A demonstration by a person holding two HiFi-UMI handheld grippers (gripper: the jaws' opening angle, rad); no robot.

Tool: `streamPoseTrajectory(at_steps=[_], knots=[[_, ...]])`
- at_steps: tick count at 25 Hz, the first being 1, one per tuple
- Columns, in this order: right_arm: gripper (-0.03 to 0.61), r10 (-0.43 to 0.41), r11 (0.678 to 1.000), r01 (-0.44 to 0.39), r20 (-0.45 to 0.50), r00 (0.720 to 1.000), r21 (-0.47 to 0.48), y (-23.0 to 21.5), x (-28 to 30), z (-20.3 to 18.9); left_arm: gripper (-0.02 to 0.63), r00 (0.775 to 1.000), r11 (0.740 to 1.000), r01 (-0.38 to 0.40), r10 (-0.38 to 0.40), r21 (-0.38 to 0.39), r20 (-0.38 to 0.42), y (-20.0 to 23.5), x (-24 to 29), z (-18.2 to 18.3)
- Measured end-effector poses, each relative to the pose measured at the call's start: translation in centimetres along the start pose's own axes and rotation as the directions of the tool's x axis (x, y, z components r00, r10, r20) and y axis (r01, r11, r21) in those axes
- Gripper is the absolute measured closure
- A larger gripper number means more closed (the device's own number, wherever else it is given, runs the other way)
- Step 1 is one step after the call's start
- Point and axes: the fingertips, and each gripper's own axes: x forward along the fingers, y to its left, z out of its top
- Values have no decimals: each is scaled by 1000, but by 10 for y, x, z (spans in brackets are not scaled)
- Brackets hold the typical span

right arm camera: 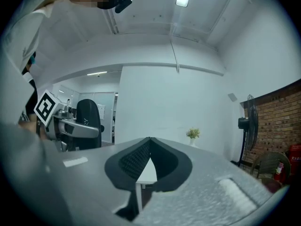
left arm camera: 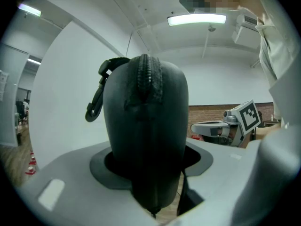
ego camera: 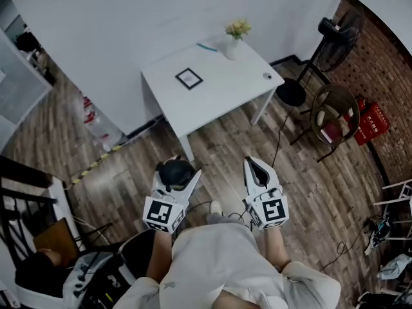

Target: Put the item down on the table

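While the head view looks down, the left tongs [ego camera: 179, 176] pinch a dark zip case [ego camera: 174, 167] in the near centre, well short of the white desk [ego camera: 219, 95] farther off, where a vase of flowers [ego camera: 234, 44] stands at the far edge. The right tongs [ego camera: 255, 166] carry nothing.

From the left gripper view, the case stands upright between the pads, its zip [left arm camera: 149, 79] running over the crown and a carabiner clip [left arm camera: 96, 105] hanging at its left. It looks light, semi-stiff and cloth-skinned, so likely neither slippery nor fragile. The flat sides below the zip seem the best hold, though the loose clip could snag.

From the right gripper view, those tongs are pressed together, tips meeting, with nothing between.
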Motion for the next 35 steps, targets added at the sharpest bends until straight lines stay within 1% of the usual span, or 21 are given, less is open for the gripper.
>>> streamPoseTrajectory(at_steps=[5,11,17,28,35], knots=[[575,25,1000,-25,10,1000,2,-32,25,5,318,1000,1000,-2,2,-2,-7,4,38,9],[575,32,999,-32,1,999,9,-54,55,4,318,1000,1000,-15,15,-8,-11,21,70,11],[575,34,999,-34,0,999,9,-67,83,0,318,1000,1000,-15,15,-3,-4,37,96,11],[574,30,1000,-30,-18,999,8,-92,157,-8,318,1000,1000,-6,6,-2,-6,92,152,8],[574,11,1000,-11,-40,999,0,-110,213,-5,318,1000,1000,22,-22,-15,-12,134,196,13]])
